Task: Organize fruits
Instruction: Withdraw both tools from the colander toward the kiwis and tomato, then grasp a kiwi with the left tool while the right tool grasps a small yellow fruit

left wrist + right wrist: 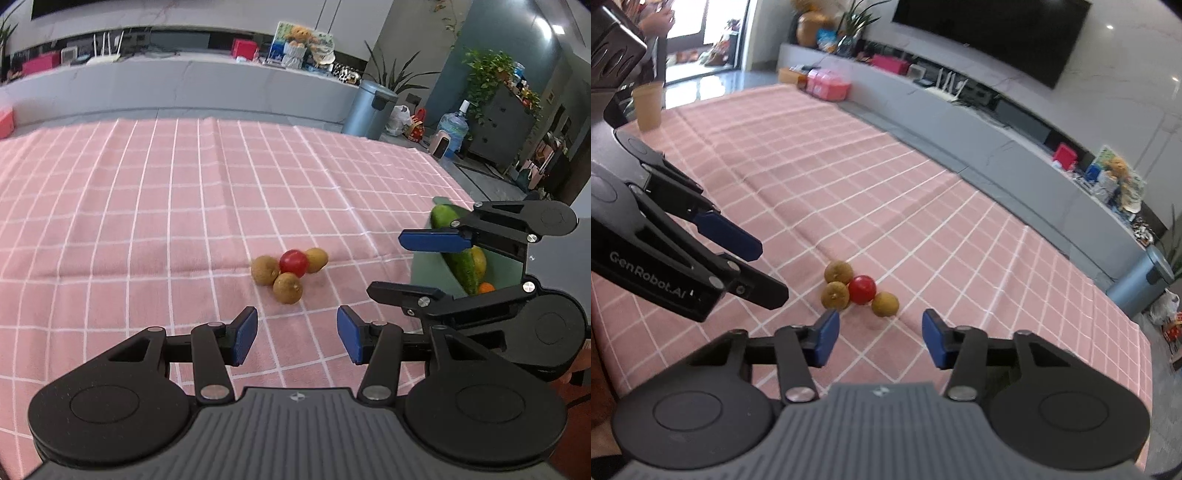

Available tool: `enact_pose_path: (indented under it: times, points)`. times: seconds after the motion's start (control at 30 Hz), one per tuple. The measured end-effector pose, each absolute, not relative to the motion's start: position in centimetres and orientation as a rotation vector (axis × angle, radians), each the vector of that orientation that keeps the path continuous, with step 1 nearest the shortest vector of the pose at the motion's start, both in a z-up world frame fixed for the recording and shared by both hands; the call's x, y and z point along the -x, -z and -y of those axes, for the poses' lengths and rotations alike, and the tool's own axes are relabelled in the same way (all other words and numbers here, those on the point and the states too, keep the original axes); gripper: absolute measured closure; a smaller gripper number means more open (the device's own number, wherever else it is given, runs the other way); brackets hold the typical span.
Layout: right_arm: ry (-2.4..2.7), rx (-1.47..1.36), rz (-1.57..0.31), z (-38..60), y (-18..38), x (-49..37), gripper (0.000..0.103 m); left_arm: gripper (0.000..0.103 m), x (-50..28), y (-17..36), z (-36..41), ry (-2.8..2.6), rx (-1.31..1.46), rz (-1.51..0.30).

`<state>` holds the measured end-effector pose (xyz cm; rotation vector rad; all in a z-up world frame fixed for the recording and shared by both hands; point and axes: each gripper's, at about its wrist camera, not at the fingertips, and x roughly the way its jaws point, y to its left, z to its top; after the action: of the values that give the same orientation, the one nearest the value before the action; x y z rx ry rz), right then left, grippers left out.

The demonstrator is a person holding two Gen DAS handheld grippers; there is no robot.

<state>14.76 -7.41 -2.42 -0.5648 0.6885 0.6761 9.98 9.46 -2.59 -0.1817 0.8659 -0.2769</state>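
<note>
A red cherry tomato (293, 263) lies on the pink checked tablecloth (147, 206), touching three brown longans (287, 288). The same cluster shows in the right wrist view, tomato (862, 289) among the longans (834, 295). My left gripper (297, 336) is open and empty, just short of the cluster. My right gripper (880, 338) is open and empty, also just short of it. The right gripper shows in the left wrist view (402, 262), open, in front of a green tray (424, 269) holding a cucumber (461, 266), a mango and an orange fruit.
A paper cup (647, 106) stands at the far left corner of the table. A grey low cabinet (184, 88) runs behind the table, with a blue bin (369, 110) at its end. The left gripper (746, 266) reaches in from the left in the right wrist view.
</note>
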Motion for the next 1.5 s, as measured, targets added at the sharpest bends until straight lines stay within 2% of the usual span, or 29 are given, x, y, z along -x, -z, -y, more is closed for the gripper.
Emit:
enact_pose_path:
  times: [0.1, 0.2, 0.4, 0.93, 1.07, 1.13, 1.5]
  points:
    - [-0.685, 0.589, -0.725, 6.7, 3.3, -15.8, 0.069, 0.045, -10.7, 3.4, -9.5, 0.278, 0.196, -0.879]
    - [-0.699, 0.631, -0.750, 6.1, 4.2, -16.8, 0.073, 0.048, -11.5, 4.0, -9.4, 0.270, 0.190, -0.887]
    - [-0.721, 0.705, -0.789, 5.0, 5.5, -19.2, 0.074, 0.054, -13.7, 4.8, -9.8, 0.272, 0.240, -0.909]
    - [-0.913, 0.890, -0.807, 3.1, 7.6, -21.7, 0.075, 0.063, -16.0, 6.6, -8.3, 0.287, 0.246, -0.975]
    - [-0.913, 0.877, -0.802, 3.0, 7.8, -22.0, 0.076, 0.070, -16.2, 6.6, -8.0, 0.265, 0.252, -0.985]
    - [-0.904, 0.871, -0.806, 3.1, 7.9, -22.1, 0.081, 0.075, -16.2, 6.6, -7.9, 0.255, 0.261, -0.985]
    - [-0.850, 0.856, -0.826, 3.7, 6.9, -20.7, 0.083, 0.076, -14.6, 5.6, -7.5, 0.236, 0.273, -0.974]
